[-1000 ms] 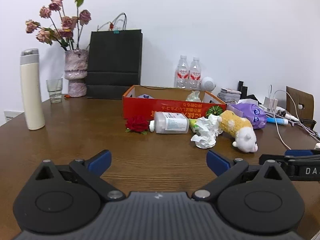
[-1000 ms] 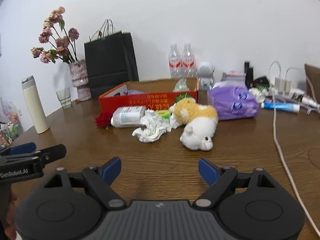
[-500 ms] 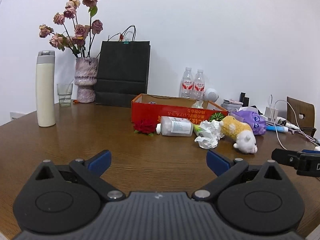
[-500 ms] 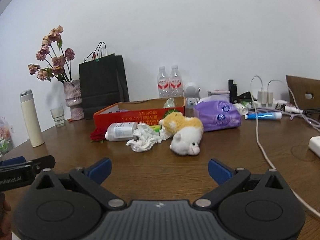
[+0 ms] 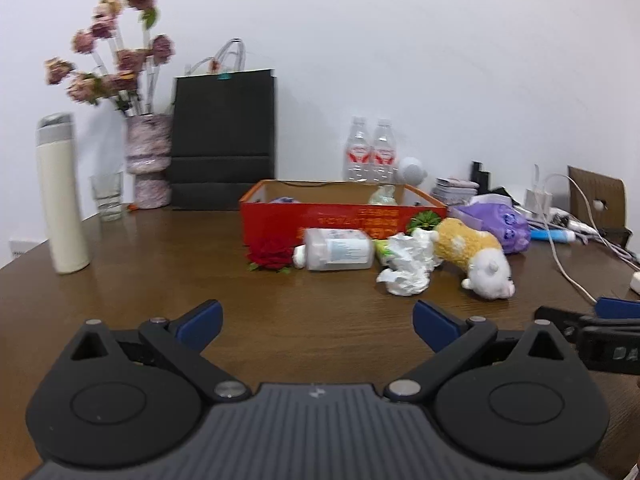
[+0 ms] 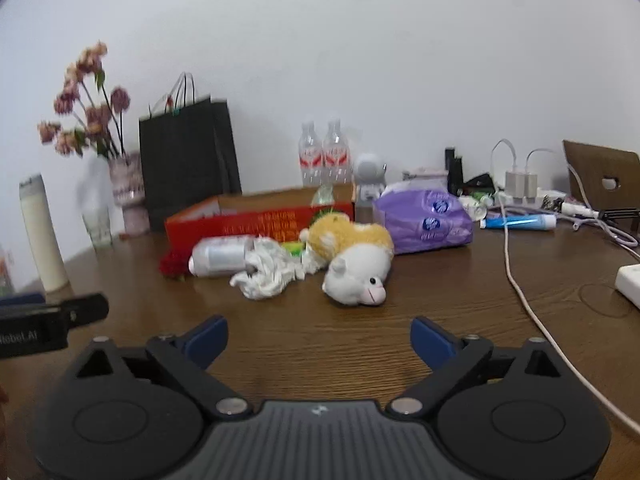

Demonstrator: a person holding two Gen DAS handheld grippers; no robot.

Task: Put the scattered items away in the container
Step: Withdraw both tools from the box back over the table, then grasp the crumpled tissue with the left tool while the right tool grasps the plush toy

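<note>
To begin well, one gripper should take the nearest loose thing, the soft toy (image 6: 356,264), and lift it over the red box (image 5: 344,216) behind. The right gripper (image 6: 319,338) is empty and closing slightly; the left gripper (image 5: 316,320) stands open, empty. Both point slightly down over the table (image 5: 160,280).

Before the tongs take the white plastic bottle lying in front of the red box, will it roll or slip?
The bottle lies on its side on the table, so a nudge would likely roll it. It looks smooth, perhaps slippery. Probably light and stiff.
</note>
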